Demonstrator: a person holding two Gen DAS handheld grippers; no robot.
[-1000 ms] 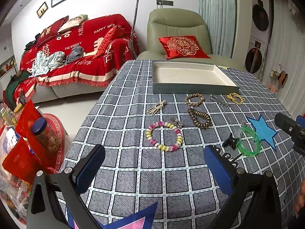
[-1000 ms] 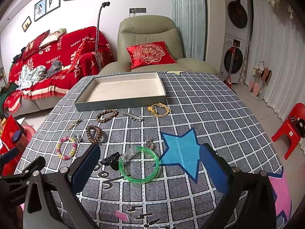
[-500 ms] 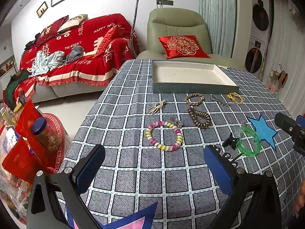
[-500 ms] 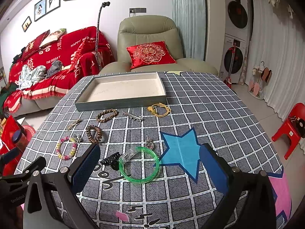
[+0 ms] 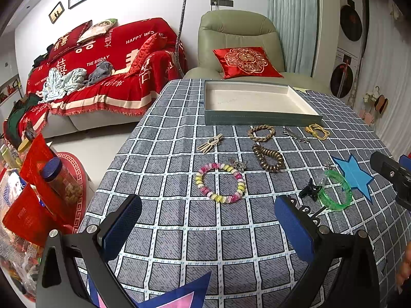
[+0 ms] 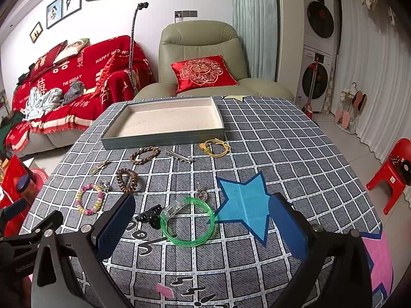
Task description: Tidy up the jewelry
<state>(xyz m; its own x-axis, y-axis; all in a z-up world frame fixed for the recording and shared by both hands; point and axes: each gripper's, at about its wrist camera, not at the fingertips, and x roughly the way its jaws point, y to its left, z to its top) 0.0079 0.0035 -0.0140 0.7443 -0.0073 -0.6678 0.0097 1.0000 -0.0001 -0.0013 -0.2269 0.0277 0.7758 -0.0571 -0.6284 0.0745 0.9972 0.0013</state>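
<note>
A shallow grey tray [image 5: 259, 121] [image 6: 164, 138] with a cream lining stands bare at the table's far side. Jewelry lies scattered in front of it: a pink and yellow bead bracelet [image 5: 220, 197] [image 6: 82, 206], a dark coil band [image 5: 268, 154] [image 6: 126, 177], a braided brown bracelet [image 5: 261, 133] [image 6: 143, 154], a yellow cord [image 5: 317, 131] [image 6: 215, 147], a green bangle [image 5: 334, 193] [image 6: 188, 222] and a black claw clip [image 5: 309, 192] [image 6: 149, 217]. My left gripper [image 5: 208, 224] hangs open near the bead bracelet. My right gripper [image 6: 203, 227] hangs open around the bangle's near side, touching nothing.
The checked tablecloth [image 6: 282, 141] has a blue star [image 6: 246, 202]. A metal hair clip [image 6: 179, 157], a small charm [image 6: 201, 193] and a beige tassel piece [image 5: 209, 145] also lie there. A red sofa [image 5: 102, 71], a green armchair [image 6: 205, 59] and a red stool [image 6: 393, 172] surround the table.
</note>
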